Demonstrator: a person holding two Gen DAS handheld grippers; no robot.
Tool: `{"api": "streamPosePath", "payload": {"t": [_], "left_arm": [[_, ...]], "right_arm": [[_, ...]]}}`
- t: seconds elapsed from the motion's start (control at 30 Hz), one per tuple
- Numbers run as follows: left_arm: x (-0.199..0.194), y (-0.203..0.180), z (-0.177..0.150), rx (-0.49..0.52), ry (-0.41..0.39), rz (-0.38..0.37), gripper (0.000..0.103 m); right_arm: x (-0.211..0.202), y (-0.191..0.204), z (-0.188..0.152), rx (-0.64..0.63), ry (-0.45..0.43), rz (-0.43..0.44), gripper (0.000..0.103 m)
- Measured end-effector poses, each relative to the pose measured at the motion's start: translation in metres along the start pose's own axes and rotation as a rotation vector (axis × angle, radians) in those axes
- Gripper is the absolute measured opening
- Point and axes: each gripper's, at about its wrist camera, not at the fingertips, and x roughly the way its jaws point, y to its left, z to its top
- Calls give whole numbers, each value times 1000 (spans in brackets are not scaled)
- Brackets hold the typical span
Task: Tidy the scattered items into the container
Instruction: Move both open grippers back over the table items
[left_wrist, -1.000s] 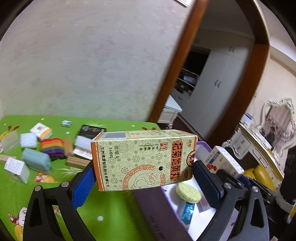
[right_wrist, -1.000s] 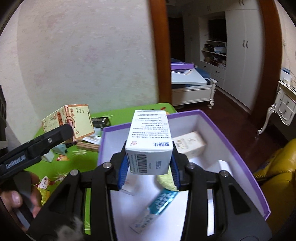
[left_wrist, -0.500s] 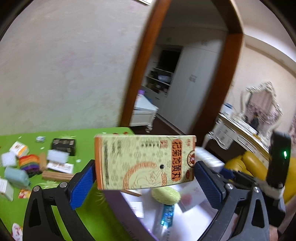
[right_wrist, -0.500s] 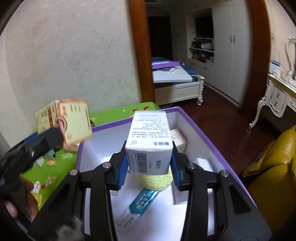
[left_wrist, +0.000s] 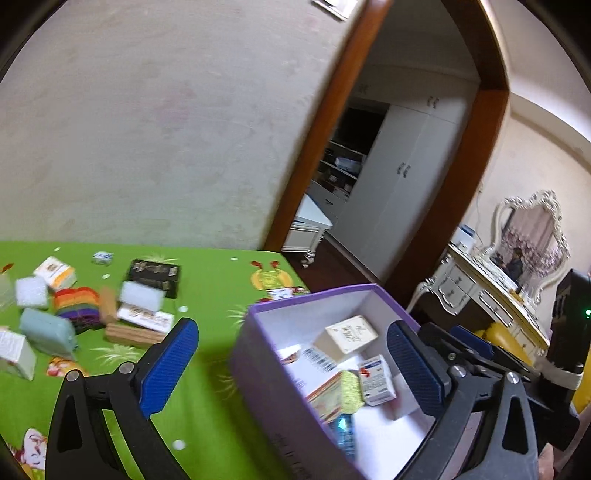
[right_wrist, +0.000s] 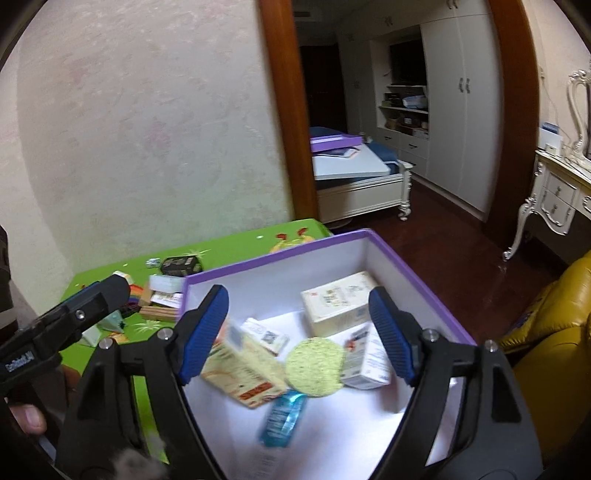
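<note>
R gripper (right_wrist: 298, 332) was seen w/ its blue fingers (right_wrist: 205, 332) spread wide and still opening, nothing pressed between them. It was held above the purple container (right_wrist: 424, 284). L gripper (left_wrist: 291, 365) was likewise seen wide open, empty, its fingers (left_wrist: 170, 365) straddling the container's near corner; from the R wrist view one L finger was seen at far left, apart from the box, w/ a thumb (right_wrist: 27, 419) partly in view below it.

Inside the container: a yellow-patterned carton (right_wrist: 243, 369) was seen lying tilted, blurred, at the left side. A white-blue box (right_wrist: 365, 360) was seen lying on its side at the right. A round yellow-green sponge (right_wrist: 316, 365) was wedged between the two, touching both. A blue tube (right_wrist: 282, 417) was laid just in front of the sponge. A cream box (right_wrist: 338, 301) was set toward the far wall, and a small white box w/ barcode (right_wrist: 266, 334) near the middle.

Still scattered on the green bench (left_wrist: 207, 280), left of the container: a black box (left_wrist: 155, 271), a white pad (left_wrist: 142, 295), a rainbow-striped item (left_wrist: 77, 302), a wooden block (left_wrist: 133, 334), a pale teal pouch (left_wrist: 46, 328), an orange-white box (left_wrist: 55, 271) and a white box (left_wrist: 14, 352) at the edge. All were well apart from the container.
</note>
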Motion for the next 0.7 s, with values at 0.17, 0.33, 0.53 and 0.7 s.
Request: {"api": "streamPosePath", "payload": {"t": [0.17, 0.33, 0.53, 0.7], "left_arm": [[-18, 42, -12, -58, -20, 72, 103], [-38, 98, -26, -131, -32, 167, 103], [-67, 157, -42, -201, -52, 276, 103], [-84, 194, -52, -222, -57, 344, 103]], "right_arm": [[-2, 29, 0, -36, -3, 44, 84], [1, 64, -3, -74, 0, 92, 85], [6, 116, -10, -138, 20, 163, 86], [15, 154, -18, -180, 37, 204, 90]]}}
